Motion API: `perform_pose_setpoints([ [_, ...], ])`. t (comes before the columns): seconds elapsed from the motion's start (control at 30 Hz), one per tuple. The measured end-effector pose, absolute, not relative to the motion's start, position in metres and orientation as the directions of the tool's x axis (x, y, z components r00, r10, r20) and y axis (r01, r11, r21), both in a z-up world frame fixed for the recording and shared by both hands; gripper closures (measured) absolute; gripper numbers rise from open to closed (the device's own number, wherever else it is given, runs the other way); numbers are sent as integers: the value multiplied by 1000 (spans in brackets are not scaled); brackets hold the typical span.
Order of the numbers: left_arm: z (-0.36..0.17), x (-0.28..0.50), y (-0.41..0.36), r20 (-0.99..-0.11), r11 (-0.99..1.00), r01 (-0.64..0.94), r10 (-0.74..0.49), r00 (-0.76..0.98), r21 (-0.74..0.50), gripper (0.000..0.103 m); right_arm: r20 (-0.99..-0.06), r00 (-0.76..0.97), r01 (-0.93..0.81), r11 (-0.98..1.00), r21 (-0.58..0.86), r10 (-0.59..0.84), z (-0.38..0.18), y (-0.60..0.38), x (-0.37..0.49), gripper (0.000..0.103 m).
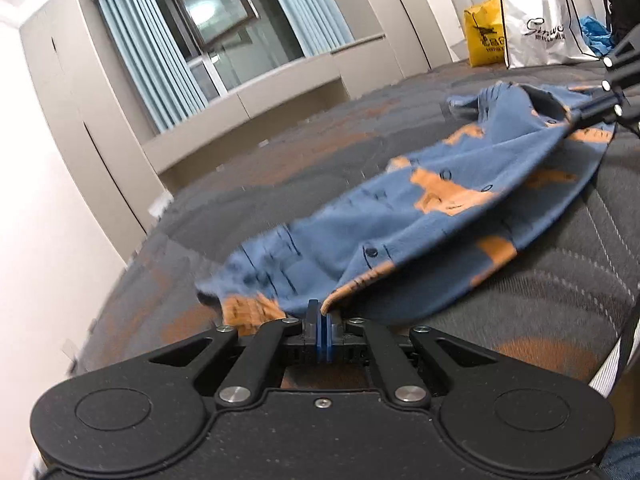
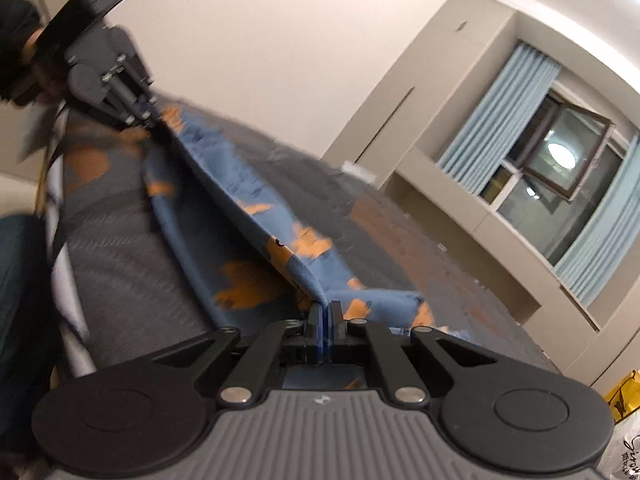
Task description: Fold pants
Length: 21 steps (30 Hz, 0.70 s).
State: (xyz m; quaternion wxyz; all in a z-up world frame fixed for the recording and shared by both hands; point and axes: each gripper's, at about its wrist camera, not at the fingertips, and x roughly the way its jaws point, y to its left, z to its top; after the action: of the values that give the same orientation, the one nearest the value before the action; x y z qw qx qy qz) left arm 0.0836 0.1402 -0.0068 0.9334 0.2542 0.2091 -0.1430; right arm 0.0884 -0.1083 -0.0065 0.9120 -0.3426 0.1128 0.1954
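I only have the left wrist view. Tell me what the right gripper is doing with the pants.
Observer: The right gripper is shut on a fold of the pants.
Operator: Say what lies past it.
Observer: One pant end lies flat on the bed beyond its tip.
Operator: Report the near side.
Observer: A striped cloth hangs along the bed's edge, left of the pants.

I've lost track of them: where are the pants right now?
The blue and orange pants hang stretched between the left hand-held gripper and the right hand-held gripper, sagging onto the grey patterned bed.
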Motion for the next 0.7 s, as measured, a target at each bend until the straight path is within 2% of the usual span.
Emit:
perform_pose_setpoints([
  [0.17, -10, 82, 148, -458, 875, 346, -169, 873, 338, 99, -392, 879, -462, 682, -566, 271, -29, -105, 93, 101],
  [0.2, -8, 82, 150, -457, 893, 334, -173, 873, 301, 96, -389, 881, -460, 686, -564, 271, -30, -104, 94, 100],
  [0.27, -3, 80, 151, -450, 927, 298, -170, 877, 228, 82, -381, 882, -456, 703, -546, 276, -28, -106, 95, 95],
  [0.3, 0, 79, 150, -444, 938, 286, -175, 879, 197, 65, -376, 882, -457, 715, -530, 285, -27, -109, 95, 84],
  [0.33, 3, 76, 148, -432, 945, 280, -185, 883, 168, 45, -372, 882, -456, 725, -516, 290, -26, -112, 94, 66],
  [0.37, 7, 73, 143, -414, 952, 271, -191, 890, 143, 36, -362, 886, -447, 738, -506, 288, -24, -117, 93, 57],
  [0.4, 10, 68, 135, -393, 957, 263, -196, 898, 125, 22, -346, 894, -432, 756, -492, 286, -22, -122, 92, 43],
  [0.43, 13, 65, 128, -378, 957, 267, -207, 902, 111, 14, -339, 897, -424, 772, -473, 285, -21, -128, 90, 33],
  [0.47, 16, 63, 119, -366, 956, 279, -227, 902, 93, 11, -338, 897, -420, 786, -453, 285, -19, -140, 86, 28],
  [0.5, 17, 62, 108, -358, 953, 294, -249, 900, 75, 3, -334, 901, -406, 808, -428, 276, -17, -148, 86, 14],
  [0.53, 18, 62, 96, -348, 951, 305, -267, 899, 58, 1, -325, 910, -381, 831, -406, 258, -15, -158, 84, 3],
  [0.7, 16, 75, 31, -338, 916, 399, -388, 858, -37, 1, -297, 945, -236, 914, -329, 137, -6, -214, 76, 0],
])
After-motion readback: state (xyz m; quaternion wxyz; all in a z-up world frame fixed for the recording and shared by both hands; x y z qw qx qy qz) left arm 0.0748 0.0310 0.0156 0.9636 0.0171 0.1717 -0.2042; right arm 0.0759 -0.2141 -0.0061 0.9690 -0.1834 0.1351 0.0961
